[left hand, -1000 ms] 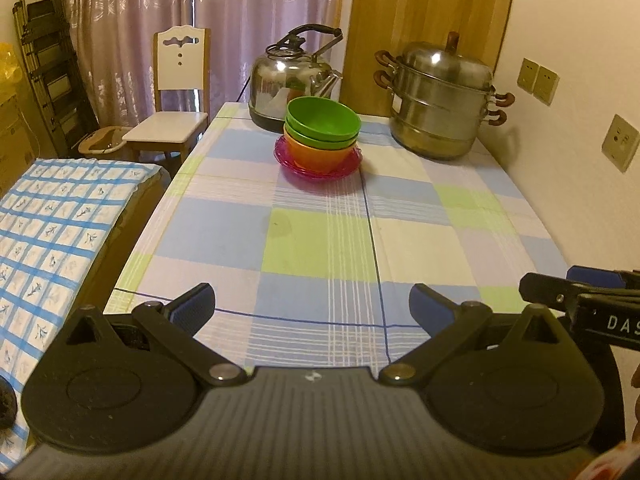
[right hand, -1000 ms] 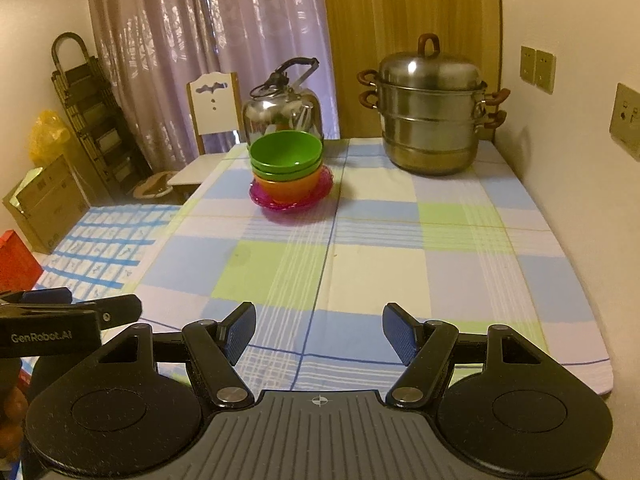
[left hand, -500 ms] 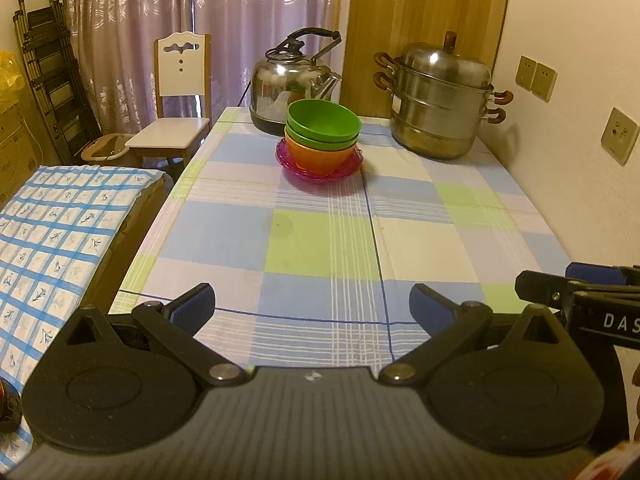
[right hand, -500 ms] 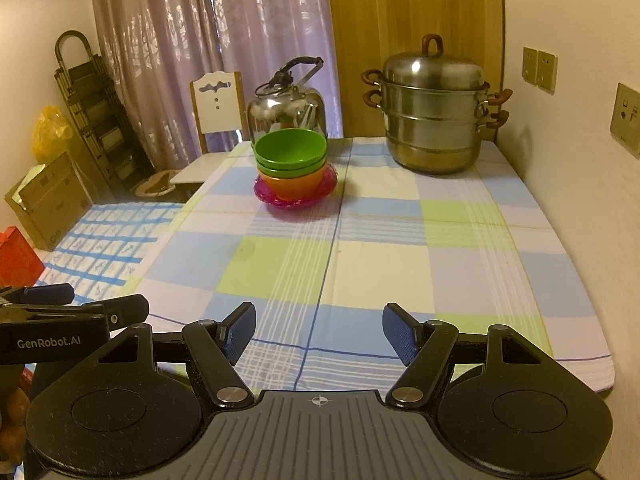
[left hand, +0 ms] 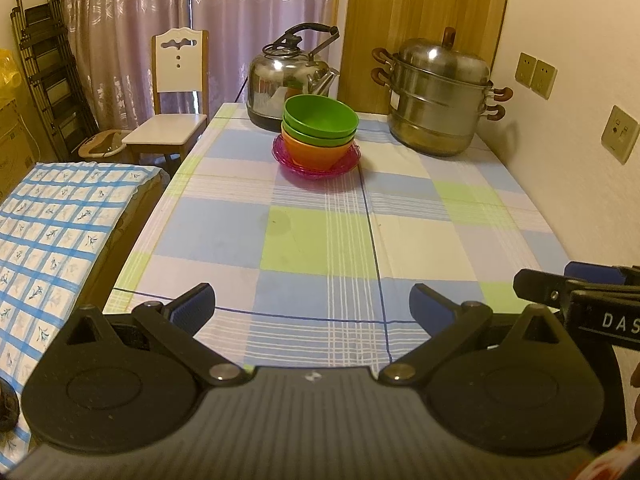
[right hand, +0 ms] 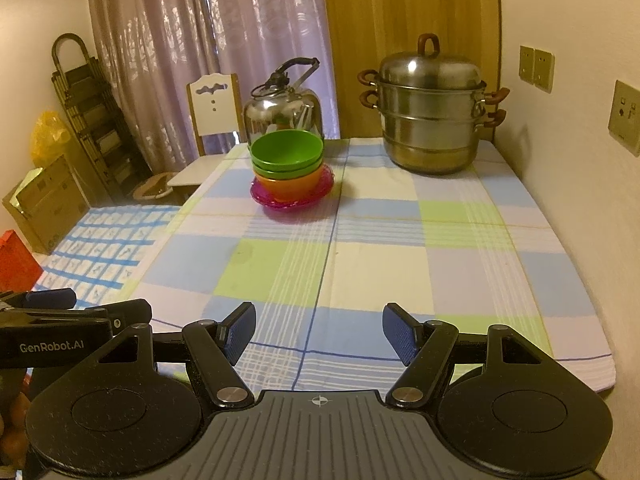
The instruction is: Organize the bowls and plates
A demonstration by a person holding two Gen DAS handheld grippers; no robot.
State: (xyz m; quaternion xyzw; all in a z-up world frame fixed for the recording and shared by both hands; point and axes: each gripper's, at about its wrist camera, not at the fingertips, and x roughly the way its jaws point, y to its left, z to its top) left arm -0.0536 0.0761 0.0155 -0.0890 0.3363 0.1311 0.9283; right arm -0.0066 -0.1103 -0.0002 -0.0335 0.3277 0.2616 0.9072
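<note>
Green bowls (left hand: 320,120) (right hand: 287,151) sit nested in an orange bowl (left hand: 316,155) (right hand: 288,186), and the stack rests on a pink plate (left hand: 320,168) (right hand: 294,198) at the far middle of the checked table (left hand: 320,240) (right hand: 380,248). My left gripper (left hand: 312,306) hangs open above the table's near edge, nothing between its blue pads. My right gripper (right hand: 319,334) is also open and empty over the near edge. Each gripper shows at the edge of the other's view: the right gripper (left hand: 580,292) and the left gripper (right hand: 72,312).
A steel kettle (left hand: 290,76) (right hand: 282,110) stands just behind the bowls and a steel steamer pot (left hand: 438,96) (right hand: 430,108) at the far right by the wall. A white chair (left hand: 176,92) and a blue-checked covered surface (left hand: 52,236) lie left of the table.
Both views have shifted slightly, the bowl stack sitting a little lower and nearer in frame. The grippers stay open and nothing on the table has moved.
</note>
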